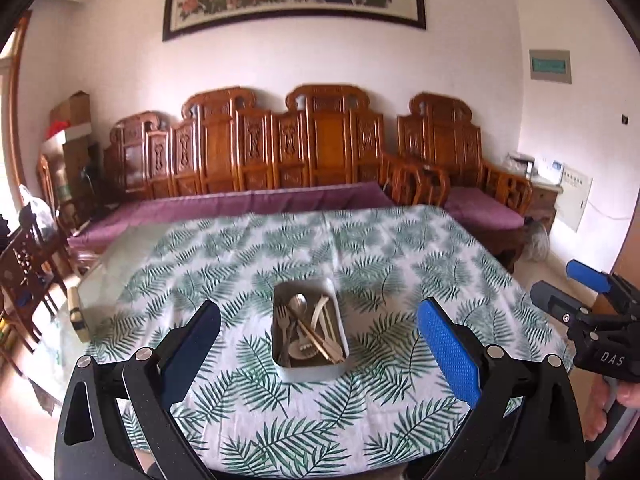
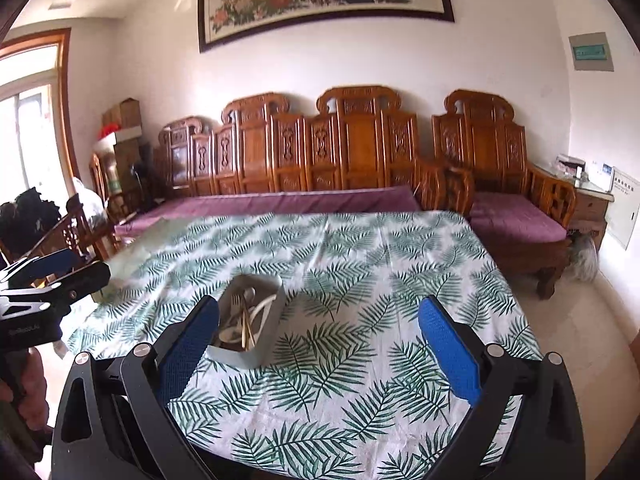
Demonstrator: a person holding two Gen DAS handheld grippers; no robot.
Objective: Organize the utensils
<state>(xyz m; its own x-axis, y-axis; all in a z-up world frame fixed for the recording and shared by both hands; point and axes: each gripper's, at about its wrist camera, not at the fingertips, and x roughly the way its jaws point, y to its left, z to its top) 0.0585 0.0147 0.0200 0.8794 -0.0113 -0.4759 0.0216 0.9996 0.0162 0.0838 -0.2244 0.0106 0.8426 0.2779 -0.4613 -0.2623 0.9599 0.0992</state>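
Note:
A rectangular metal tray sits in the middle of the table and holds several utensils: a metal spoon, a fork, gold chopsticks and white plastic pieces. In the right wrist view the tray lies ahead to the left. My left gripper is open and empty, held back from the tray above the table's near edge. My right gripper is open and empty, to the right of the tray. Each gripper shows at the side of the other's view.
The table wears a white cloth with green fern leaves. A carved wooden sofa with purple cushions stands behind it. A wooden chair stands at the left. A glass table edge shows past the cloth on the left.

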